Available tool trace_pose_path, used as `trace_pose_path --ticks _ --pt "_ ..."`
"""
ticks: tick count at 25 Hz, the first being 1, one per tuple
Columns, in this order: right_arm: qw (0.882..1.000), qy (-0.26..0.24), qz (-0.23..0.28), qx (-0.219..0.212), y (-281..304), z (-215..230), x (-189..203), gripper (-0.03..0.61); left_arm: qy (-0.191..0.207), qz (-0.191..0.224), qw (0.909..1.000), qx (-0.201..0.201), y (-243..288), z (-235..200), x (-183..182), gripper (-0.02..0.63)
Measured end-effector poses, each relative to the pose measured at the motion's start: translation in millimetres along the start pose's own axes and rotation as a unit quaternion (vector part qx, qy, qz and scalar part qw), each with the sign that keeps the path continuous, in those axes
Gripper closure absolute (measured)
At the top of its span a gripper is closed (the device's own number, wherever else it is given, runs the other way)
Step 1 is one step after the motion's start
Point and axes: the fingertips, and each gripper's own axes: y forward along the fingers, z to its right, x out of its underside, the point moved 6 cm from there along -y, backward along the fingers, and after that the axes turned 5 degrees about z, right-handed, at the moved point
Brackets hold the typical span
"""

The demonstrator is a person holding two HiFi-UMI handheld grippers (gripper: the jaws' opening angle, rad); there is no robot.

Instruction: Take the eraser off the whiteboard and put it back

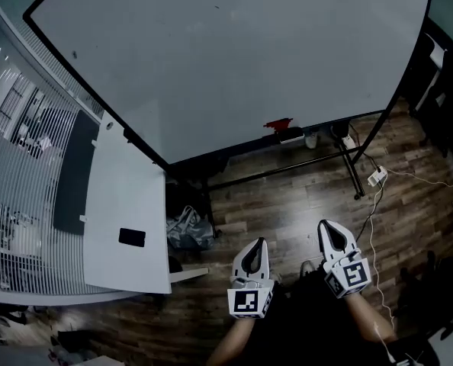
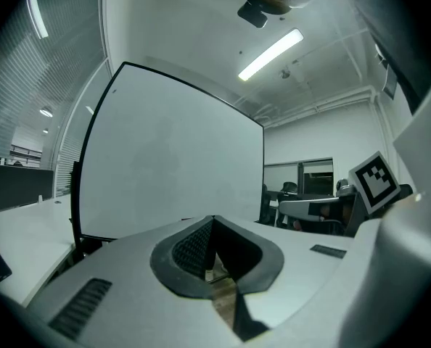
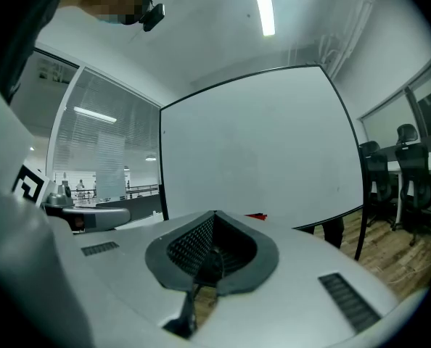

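A large whiteboard stands ahead on a black frame. The red eraser sits at the board's lower edge, right of centre, on the tray; in the right gripper view the eraser peeks just over the jaws. Both grippers hang low over the wooden floor, well short of the board and pointing at it. My left gripper is shut with nothing in it. My right gripper is shut too, and empty. The left gripper view does not show the eraser.
A white desk with a black phone stands to the left, beside a blinds-covered glass wall. A bag lies on the floor under the desk's end. The board's stand legs, a power strip with cables, and office chairs are on the right.
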Motion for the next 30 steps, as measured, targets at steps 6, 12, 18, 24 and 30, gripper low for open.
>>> trace_pose_path --ticks 6,12,18,24,30 --pt "1.000 0.007 0.013 0.016 -12.4 -9.6 10.8 0.565 -0.002 -0.002 0.9998 0.022 -12.0 -6.5 9.2 0.606" --pt "1.000 0.002 0.015 0.019 -9.3 -15.5 8.5 0.565 -0.014 0.003 0.9996 0.024 -10.6 -8.1 9.1 0.606" --pt "1.000 0.001 0.011 0.025 6.0 -3.9 1.8 0.565 -0.010 0.013 0.9996 0.024 10.5 -7.2 0.9 0.606" --pt "1.000 0.002 0.020 0.010 27.4 12.4 -3.5 0.565 -0.011 0.021 0.9996 0.016 37.2 -8.7 -1.8 0.606" --pt "1.000 0.009 0.015 -0.002 55.7 36.0 -4.2 0.565 -0.002 0.006 0.9999 0.012 72.0 -6.3 0.4 0.606"
